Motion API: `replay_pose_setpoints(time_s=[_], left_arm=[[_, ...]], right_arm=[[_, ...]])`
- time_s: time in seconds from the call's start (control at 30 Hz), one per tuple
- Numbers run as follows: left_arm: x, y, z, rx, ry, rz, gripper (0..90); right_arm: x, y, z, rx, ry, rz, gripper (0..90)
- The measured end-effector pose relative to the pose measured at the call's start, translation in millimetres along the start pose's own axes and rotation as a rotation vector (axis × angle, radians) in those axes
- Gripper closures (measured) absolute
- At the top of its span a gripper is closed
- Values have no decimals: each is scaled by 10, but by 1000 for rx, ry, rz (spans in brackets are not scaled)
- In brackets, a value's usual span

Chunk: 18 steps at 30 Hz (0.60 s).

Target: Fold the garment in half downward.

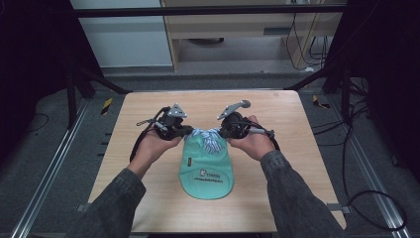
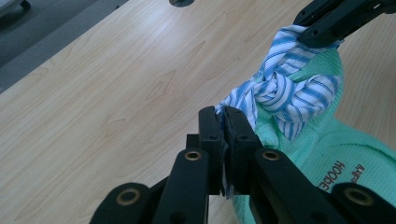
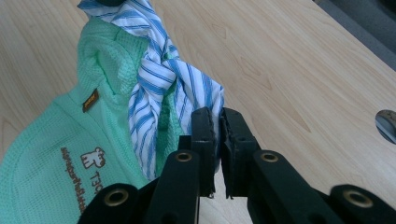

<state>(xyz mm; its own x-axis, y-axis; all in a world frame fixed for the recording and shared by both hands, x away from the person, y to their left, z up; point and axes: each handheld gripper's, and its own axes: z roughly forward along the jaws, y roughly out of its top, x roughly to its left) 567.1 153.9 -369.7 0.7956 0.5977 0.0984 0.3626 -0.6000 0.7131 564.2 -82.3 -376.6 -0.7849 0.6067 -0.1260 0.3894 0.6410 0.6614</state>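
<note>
- From the high view I see a light wooden desk (image 1: pixel 148 163) in the middle of the frame, with dark floor and cables around it.
- A mint-green garment (image 1: pixel 206 171) lies at the centre of the desk, its printed logo facing up, toward the lower part of the frame.
- A blue-and-white striped cloth (image 1: pixel 208 136) sits at the upper edge of the garment, twisted into a knot, between my two tools.
- My left tool (image 1: pixel 184 132) is left of centre in the high view; in the left gripper view its jaws are clenched on one end of the striped cloth (image 2: pixel 275 91), at the lower middle of that frame.
- My right tool (image 1: pixel 224 133) is just right of centre in the high view; in the right gripper view its jaws are closed on the other end of the striped cloth (image 3: pixel 163 88), low in the frame.
- In the left gripper view the right tool's jaws show at the upper right, gripping the cloth above the green garment (image 2: pixel 345 154).
- Both hands hold the tools near each other, with grey sleeves entering from the bottom of the high view.
</note>
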Motion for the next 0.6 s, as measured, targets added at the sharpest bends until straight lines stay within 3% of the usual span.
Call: replay_pose_setpoints(time_s=[0.37, 0.6], left_arm=[[126, 75, 7, -5, 29, 11, 867], [124, 53, 74, 11, 31, 20, 867]], right_arm=[[-99, 138, 63, -2, -12, -10, 845], [-102, 120, 98, 4, -6, -15, 845]])
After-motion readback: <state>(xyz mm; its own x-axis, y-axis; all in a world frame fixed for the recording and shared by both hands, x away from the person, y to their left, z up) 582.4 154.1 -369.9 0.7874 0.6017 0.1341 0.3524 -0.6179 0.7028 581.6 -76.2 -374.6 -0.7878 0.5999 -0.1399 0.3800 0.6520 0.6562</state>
